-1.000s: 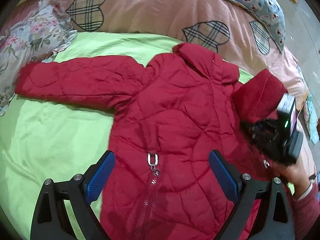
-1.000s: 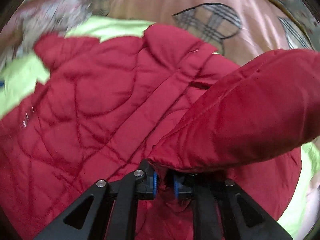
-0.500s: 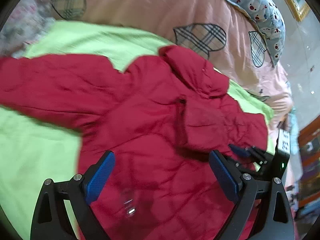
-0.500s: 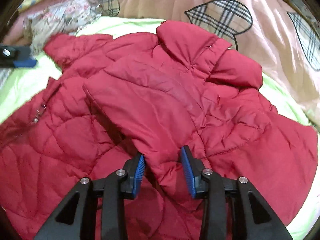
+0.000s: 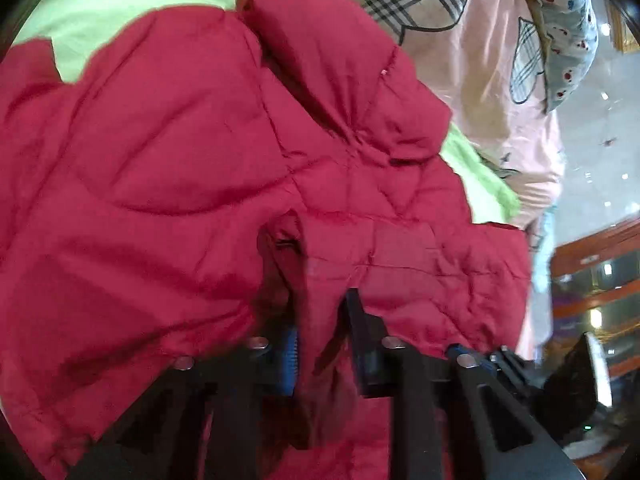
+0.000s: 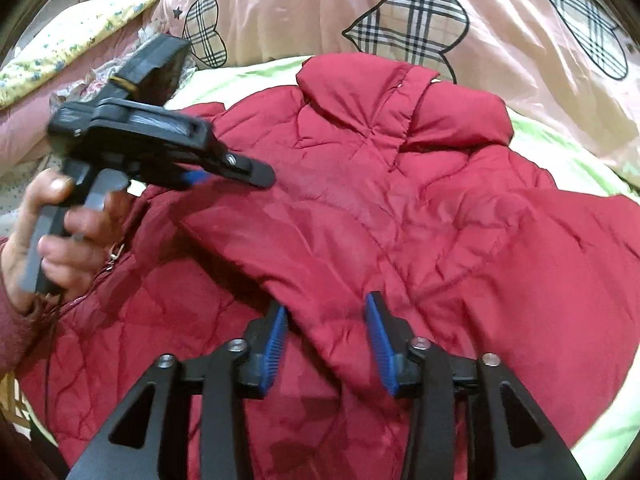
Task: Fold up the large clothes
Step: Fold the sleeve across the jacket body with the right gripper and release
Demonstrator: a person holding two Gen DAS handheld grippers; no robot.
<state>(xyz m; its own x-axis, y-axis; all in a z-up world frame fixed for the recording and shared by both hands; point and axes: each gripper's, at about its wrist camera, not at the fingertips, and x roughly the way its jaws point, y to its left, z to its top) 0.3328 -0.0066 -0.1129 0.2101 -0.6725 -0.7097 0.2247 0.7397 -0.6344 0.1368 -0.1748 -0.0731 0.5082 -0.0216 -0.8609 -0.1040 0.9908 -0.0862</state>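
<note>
A red quilted jacket (image 6: 400,208) lies on a lime green sheet (image 6: 568,160), collar at the far side. One sleeve is folded across its front. My right gripper (image 6: 326,340) is open, its blue pads either side of the folded sleeve's end without squeezing it. My left gripper (image 5: 320,344) is shut on a fold of red jacket fabric (image 5: 320,280) and lifts it. It also shows in the right wrist view (image 6: 240,174), held in a hand above the jacket's left side.
A pink quilt with plaid hearts (image 6: 408,28) lies beyond the jacket. A blue patterned pillow (image 5: 568,28) is at the far right. Yellow floral bedding (image 6: 68,48) lies at the far left. The bed's edge and floor show at the right (image 5: 600,184).
My right gripper let go of the sleeve after laying it across the jacket and stays open. My left gripper moved in, closed on jacket fabric and lifted it.
</note>
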